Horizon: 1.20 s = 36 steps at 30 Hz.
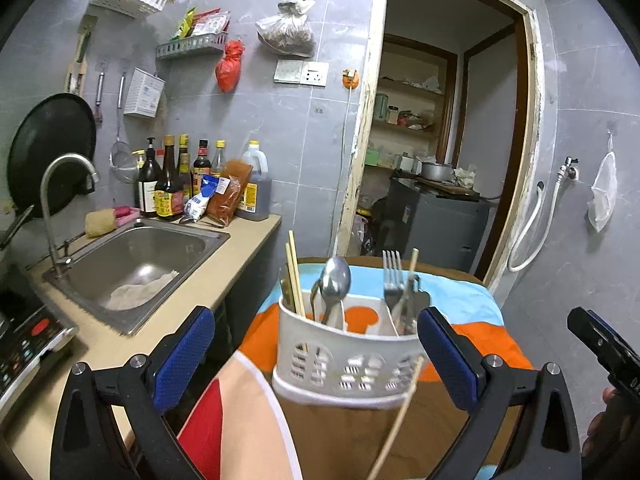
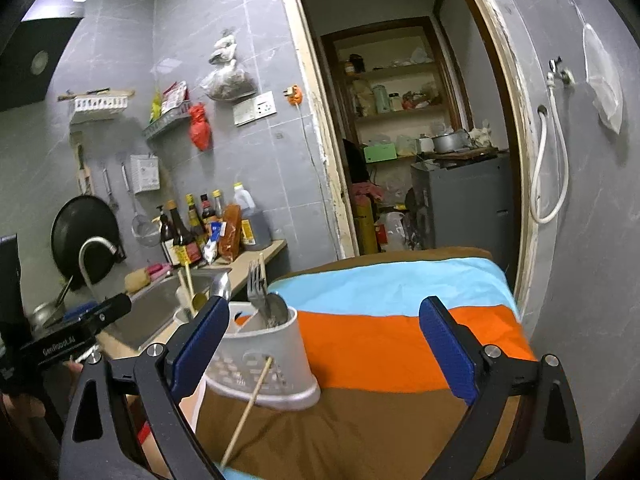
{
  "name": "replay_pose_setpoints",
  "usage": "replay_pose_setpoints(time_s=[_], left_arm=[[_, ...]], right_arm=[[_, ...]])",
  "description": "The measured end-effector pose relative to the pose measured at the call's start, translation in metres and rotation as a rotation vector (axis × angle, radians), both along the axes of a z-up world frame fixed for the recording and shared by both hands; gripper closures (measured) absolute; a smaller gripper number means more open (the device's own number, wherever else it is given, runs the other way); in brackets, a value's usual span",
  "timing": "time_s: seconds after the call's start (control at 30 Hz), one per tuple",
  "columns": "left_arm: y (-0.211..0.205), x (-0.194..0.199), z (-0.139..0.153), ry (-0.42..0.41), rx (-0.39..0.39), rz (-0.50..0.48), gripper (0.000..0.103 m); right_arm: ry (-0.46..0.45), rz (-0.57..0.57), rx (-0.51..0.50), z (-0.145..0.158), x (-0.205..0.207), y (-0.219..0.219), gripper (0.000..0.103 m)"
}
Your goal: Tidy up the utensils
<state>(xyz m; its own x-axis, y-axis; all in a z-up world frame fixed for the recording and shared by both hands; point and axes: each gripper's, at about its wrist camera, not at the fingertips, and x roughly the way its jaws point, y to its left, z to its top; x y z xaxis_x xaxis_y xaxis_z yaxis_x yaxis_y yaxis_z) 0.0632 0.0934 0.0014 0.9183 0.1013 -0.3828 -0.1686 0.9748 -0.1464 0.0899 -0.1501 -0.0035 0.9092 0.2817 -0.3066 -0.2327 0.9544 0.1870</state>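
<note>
A white perforated utensil caddy [image 1: 344, 364] stands on a table under a striped cloth [image 2: 380, 340]. Its left slot holds chopsticks [image 1: 294, 276], the middle a spoon [image 1: 336, 280], the right forks [image 1: 392, 276]. One loose chopstick [image 1: 400, 412] lies on the cloth with its far tip against the caddy's front wall. My left gripper [image 1: 316, 356] is open, a blue pad on each side of the caddy, neither pressing on it. My right gripper [image 2: 324, 348] is open too, over the cloth to the right of the caddy [image 2: 264, 360], its left finger in front of the caddy's left part. The loose chopstick [image 2: 248, 404] lies between its fingers, untouched.
A steel sink [image 1: 216, 236] with a tap [image 1: 60, 184] is set in the counter to the left, with sauce bottles [image 1: 172, 184] behind it. An induction hob [image 1: 24, 340] sits at the near left. A doorway past the table shows a dark cabinet [image 1: 440, 216].
</note>
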Motion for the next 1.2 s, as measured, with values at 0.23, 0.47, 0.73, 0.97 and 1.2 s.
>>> replay_pose_setpoints(time_s=[0.23, 0.47, 0.73, 0.97, 1.2], left_arm=[[-0.015, -0.048, 0.005, -0.004, -0.027, -0.011, 0.000], [-0.034, -0.097, 0.002, -0.005, 0.010, -0.037, 0.000], [-0.048, -0.129, -0.007, 0.020, 0.039, -0.053, 0.000], [-0.058, -0.139, -0.012, 0.039, 0.028, -0.076, 0.000], [-0.062, -0.141, -0.013, 0.039, 0.023, -0.082, 0.000]], right_arm=[[0.012, -0.019, -0.035, 0.010, -0.056, -0.023, 0.002], [0.023, -0.062, -0.063, 0.016, -0.111, -0.044, 0.002], [0.064, -0.103, -0.068, 0.008, -0.144, -0.057, 0.002], [0.085, -0.096, -0.080, 0.001, -0.153, -0.061, 0.001], [0.081, -0.097, -0.079, 0.000, -0.156, -0.062, 0.002]])
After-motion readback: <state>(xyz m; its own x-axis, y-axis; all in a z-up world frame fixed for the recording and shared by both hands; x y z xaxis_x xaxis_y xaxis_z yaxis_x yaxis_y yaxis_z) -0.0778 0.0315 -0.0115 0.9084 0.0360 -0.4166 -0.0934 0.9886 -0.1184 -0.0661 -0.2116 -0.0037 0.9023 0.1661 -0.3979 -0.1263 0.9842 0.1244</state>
